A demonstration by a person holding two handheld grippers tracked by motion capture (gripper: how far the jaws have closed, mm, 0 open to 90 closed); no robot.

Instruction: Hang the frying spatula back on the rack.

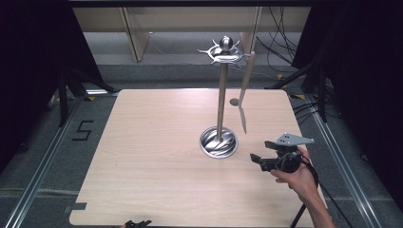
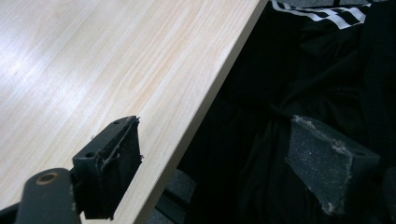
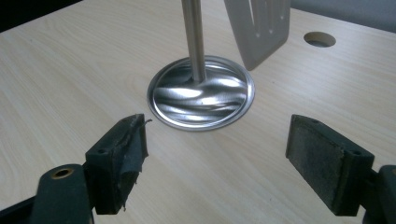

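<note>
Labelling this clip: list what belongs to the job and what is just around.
Job:
- metal utensil stand
- wooden spatula hanging from its top
- right gripper, open, nothing between its jaws

Just around:
- left gripper, open at the table edge
- cables on the floor

We see a slotted spatula [image 1: 244, 90] hanging blade-down from a hook on our metal stand [image 1: 221, 102], whose straight pole rises upright from a shiny round base [image 3: 201, 93] on the table's right half
</note>
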